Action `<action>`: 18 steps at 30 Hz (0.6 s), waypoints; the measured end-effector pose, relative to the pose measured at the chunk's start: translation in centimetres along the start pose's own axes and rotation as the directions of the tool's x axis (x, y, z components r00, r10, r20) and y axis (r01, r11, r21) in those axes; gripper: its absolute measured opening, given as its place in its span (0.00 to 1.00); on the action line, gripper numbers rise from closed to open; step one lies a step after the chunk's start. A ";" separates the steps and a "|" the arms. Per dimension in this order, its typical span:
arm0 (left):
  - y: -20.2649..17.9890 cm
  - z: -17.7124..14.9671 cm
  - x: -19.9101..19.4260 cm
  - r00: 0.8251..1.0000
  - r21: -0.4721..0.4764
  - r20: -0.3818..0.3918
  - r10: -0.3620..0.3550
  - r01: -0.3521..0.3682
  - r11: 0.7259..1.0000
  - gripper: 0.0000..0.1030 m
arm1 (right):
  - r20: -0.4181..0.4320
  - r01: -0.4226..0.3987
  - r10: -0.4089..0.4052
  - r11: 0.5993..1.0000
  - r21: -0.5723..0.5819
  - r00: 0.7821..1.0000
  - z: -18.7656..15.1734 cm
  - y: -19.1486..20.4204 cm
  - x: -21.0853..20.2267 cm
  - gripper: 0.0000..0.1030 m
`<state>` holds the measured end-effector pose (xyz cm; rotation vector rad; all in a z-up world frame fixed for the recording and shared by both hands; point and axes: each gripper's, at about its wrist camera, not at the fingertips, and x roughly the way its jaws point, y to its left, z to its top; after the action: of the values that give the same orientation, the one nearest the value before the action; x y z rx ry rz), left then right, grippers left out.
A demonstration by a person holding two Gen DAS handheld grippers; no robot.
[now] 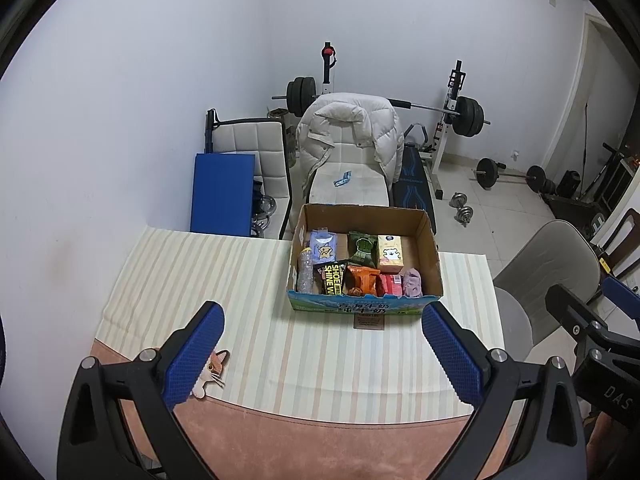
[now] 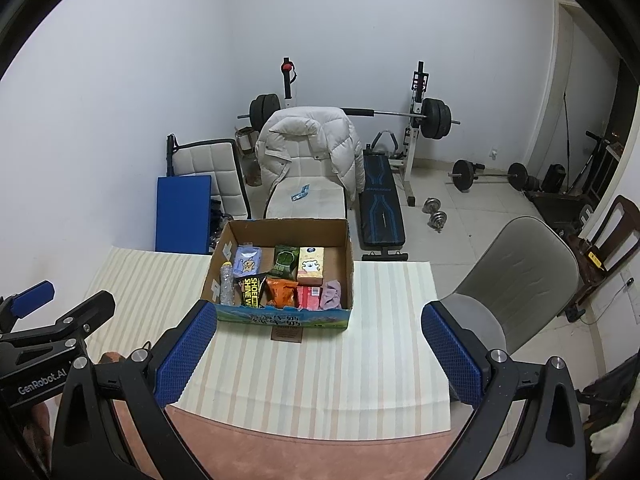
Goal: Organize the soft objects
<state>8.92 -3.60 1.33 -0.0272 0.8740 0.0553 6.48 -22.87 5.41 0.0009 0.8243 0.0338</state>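
L gripper (image 1: 322, 356) jaws wide apart, holding nothing; R gripper (image 2: 318, 354) same. Both hover above striped cloth (image 2: 320, 368). Cardboard box (image 2: 347, 264) at table's far edge w/ snack packs, purple soft item (image 2: 331, 294) inside, near-right corner.

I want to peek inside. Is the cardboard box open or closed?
Open. The cardboard box has no lid on top, so the snack packets inside show.

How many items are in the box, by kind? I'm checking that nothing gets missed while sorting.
In the box:
Bottle: 1
Soft packets (blue, green, black, orange): 4
Cartons (cream, pink): 2
Purple cloth: 1
Total: 8
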 end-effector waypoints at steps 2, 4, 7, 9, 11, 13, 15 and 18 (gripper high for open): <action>0.1 0.0 -0.1 1.000 0.000 0.002 -0.002 0.002 1.000 0.98 | 0.001 0.001 -0.001 1.000 0.000 1.000 0.0 -0.1 0.0 1.00; 0.1 0.0 -0.1 1.000 0.000 0.001 -0.001 0.001 1.000 0.98 | 0.002 0.002 -0.002 1.000 0.000 1.000 0.1 -0.1 0.0 1.00; 0.0 0.0 -0.1 1.000 -0.002 0.002 -0.001 0.001 1.000 0.98 | 0.001 0.002 -0.002 1.000 -0.003 1.000 0.1 -0.1 0.0 1.00; 0.0 0.0 -0.1 1.000 -0.001 0.004 -0.001 0.002 1.000 0.98 | 0.004 0.005 -0.005 1.000 -0.003 1.000 0.2 -0.1 0.0 1.00; 0.1 0.0 -0.3 1.000 0.001 0.004 -0.003 0.003 1.000 0.98 | 0.004 0.004 -0.004 1.000 -0.001 1.000 0.2 -0.1 0.1 1.00; 0.1 0.0 -0.3 1.000 0.001 0.005 -0.003 0.003 1.000 0.98 | 0.005 0.007 -0.007 1.000 -0.001 1.000 0.2 -0.2 0.1 1.00; 0.0 0.1 -0.4 1.000 -0.001 0.005 -0.004 0.004 1.000 0.98 | 0.004 0.007 -0.007 1.000 0.000 1.000 0.3 -0.3 0.0 1.00; 0.0 0.2 -0.5 1.000 0.003 0.007 -0.005 0.005 1.000 0.98 | 0.005 0.007 -0.007 1.000 0.000 1.000 0.3 -0.3 0.0 1.00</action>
<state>8.78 -3.58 1.83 -0.0265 0.8668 0.0493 6.68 -23.13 5.63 -0.0018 0.8190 0.0272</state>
